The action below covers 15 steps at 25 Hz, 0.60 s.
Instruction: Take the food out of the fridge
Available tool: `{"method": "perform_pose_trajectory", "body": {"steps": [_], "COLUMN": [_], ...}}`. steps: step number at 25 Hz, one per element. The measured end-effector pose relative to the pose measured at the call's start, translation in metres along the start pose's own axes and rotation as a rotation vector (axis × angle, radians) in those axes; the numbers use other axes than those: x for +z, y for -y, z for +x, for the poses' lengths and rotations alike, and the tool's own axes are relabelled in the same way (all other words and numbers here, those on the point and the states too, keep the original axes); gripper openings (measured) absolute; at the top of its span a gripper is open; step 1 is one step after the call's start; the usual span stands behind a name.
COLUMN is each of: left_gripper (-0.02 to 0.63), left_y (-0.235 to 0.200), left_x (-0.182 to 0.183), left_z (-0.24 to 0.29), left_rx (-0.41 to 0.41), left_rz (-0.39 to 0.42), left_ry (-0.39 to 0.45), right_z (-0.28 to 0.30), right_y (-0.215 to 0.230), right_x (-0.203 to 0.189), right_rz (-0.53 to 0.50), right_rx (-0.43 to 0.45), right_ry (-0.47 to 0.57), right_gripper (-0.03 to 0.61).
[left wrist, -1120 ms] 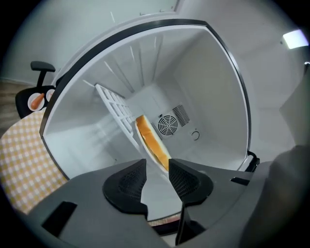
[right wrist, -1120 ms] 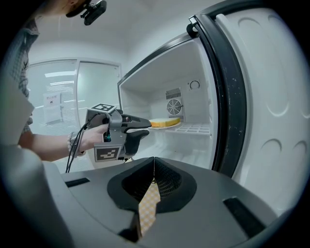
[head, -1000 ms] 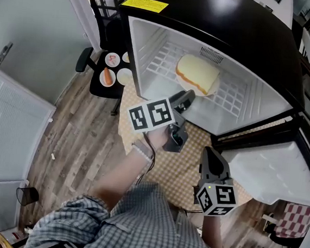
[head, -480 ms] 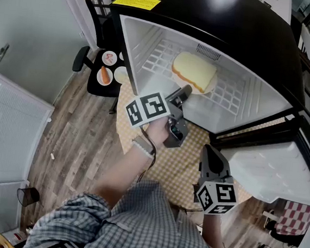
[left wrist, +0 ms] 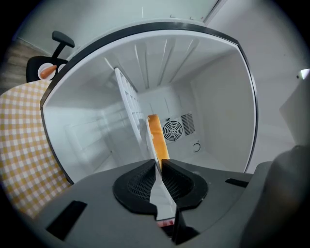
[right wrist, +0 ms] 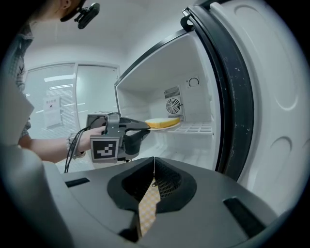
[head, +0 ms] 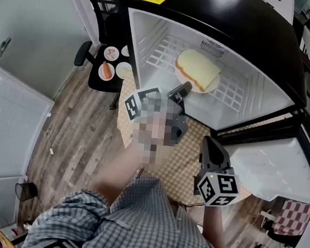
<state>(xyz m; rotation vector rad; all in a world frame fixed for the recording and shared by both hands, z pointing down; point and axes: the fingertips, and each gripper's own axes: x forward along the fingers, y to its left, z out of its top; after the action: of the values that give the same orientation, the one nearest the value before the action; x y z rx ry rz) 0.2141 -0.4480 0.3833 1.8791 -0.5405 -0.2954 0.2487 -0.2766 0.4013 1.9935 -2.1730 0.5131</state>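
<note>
The left hand-held gripper [head: 185, 88] reaches level into the fridge [head: 148, 60]. Its jaws have just been closing and are now narrow on the near rim of the plate [head: 214, 87]. The bread [head: 197, 69] lies on that plate, just past the tips, on the wire shelf [head: 234, 95]. The right hand-held gripper [head: 208, 141] hangs back outside the fridge, jaws together with nothing in them. I think the grab is the step in hand. Next comes a slow, flat pull out, so the bread does not slide off.
</note>
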Motion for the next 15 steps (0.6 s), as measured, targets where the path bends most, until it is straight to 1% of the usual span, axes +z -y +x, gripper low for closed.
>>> {"method": "perform_pose_trajectory", "body": {"steps": [2,4,6,9,13,15], "left_gripper": [0.044,0.04,0.038,0.035,0.034,0.034], "left_y": [0.001,0.001,0.001,0.002,0.003,0.002], "left_x": [0.001,0.001,0.002,0.003,0.003,0.002], "left_z": [-0.005,-0.009,-0.013,-0.018,-0.025,-0.028], "left_rx": [-0.002,-0.008,-0.015,-0.026,-0.038,-0.039], "left_rz": [0.004,-0.003,-0.015,-0.03,-0.041,-0.048], "left_ry": [-0.006,-0.012,-0.015,-0.023,-0.043,-0.051], "right_z": [0.004,0.009,0.015,0.024,0.041,0.05], "right_y": [0.004,0.008,0.012,0.018,0.022,0.025], "right_x": [0.002,0.007,0.013,0.022,0.034,0.038], "right_rz": [0.0,0.034,0.123,0.291,0.459,0.547], "right_rx": [-0.01,-0.002,0.022,0.066,0.13,0.147], "right_ry": [0.0,0.016,0.047,0.095,0.143,0.163], "right_gripper": [0.01,0.011,0.011,0.011,0.011,0.011]}}
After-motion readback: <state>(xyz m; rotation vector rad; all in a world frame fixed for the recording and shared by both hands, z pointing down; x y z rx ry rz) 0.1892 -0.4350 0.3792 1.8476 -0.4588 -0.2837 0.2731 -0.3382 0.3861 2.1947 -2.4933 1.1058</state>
